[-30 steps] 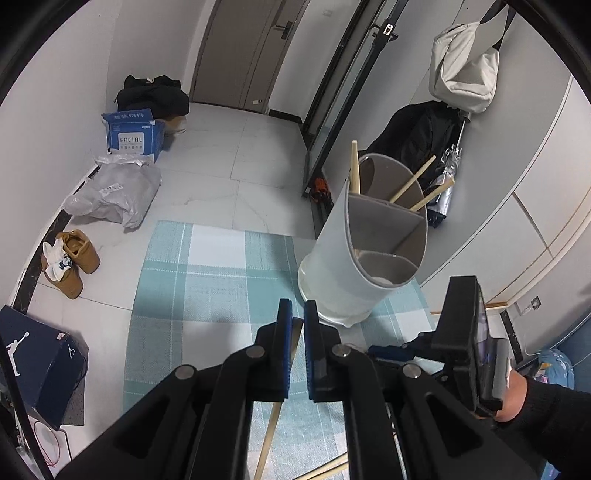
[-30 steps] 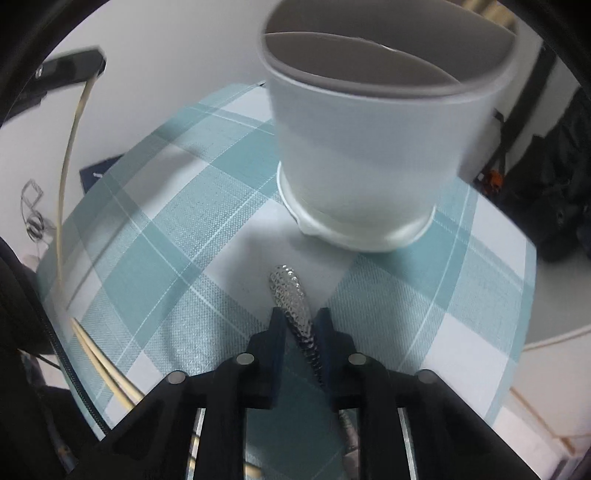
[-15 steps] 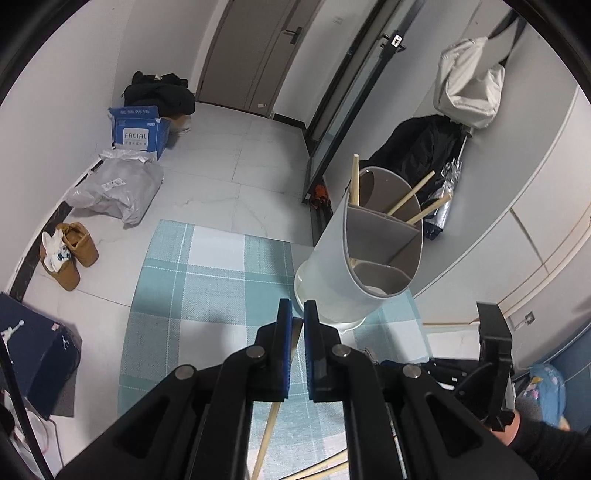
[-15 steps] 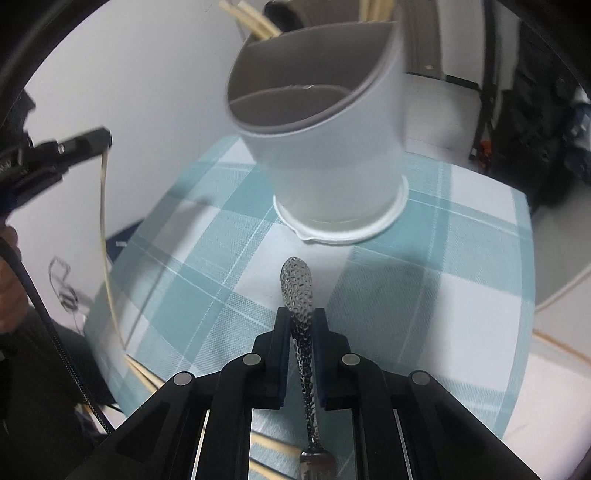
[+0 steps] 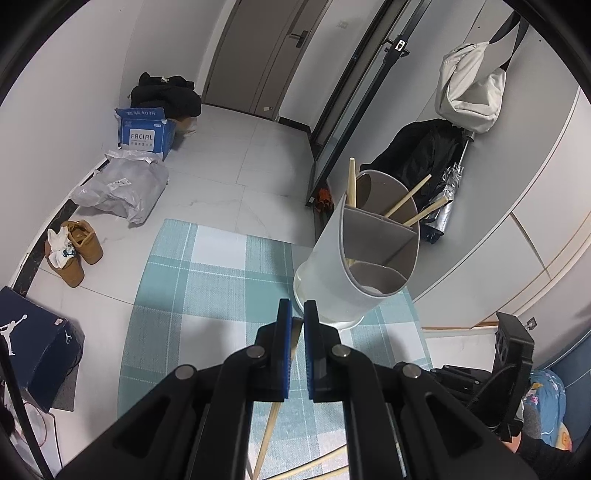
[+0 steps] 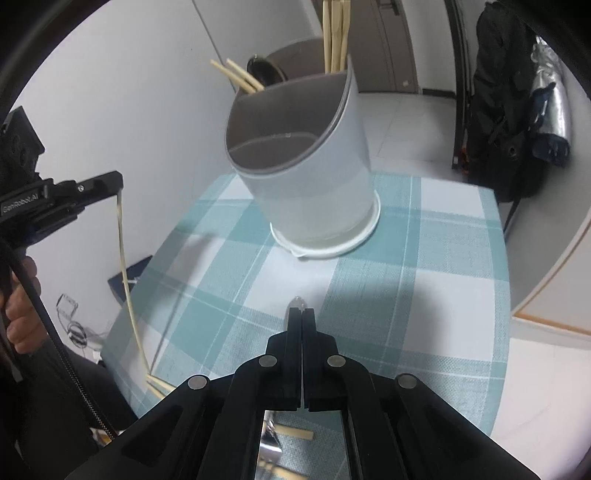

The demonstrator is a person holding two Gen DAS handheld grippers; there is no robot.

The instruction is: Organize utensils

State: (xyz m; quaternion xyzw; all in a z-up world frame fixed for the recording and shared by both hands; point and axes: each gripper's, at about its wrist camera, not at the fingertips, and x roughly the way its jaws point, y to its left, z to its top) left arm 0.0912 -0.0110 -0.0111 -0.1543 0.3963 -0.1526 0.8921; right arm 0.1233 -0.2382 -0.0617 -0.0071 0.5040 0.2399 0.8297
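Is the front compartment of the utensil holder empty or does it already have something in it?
Empty, as far as shown: the utensil holder's front compartment shows only bare walls, while chopsticks stand in the rear compartments. Its floor is hidden.

Hallway clutter around the table

A blue cardboard box printed "FACIAL" [image 5: 146, 133] stands on the pale tiled floor [image 5: 236, 162] beside a crumpled grey plastic bag [image 5: 122, 188]; tan boots [image 5: 75, 251] sit nearby; a cream shoulder bag [image 5: 470, 86] hangs above a black jacket [image 5: 421, 155].
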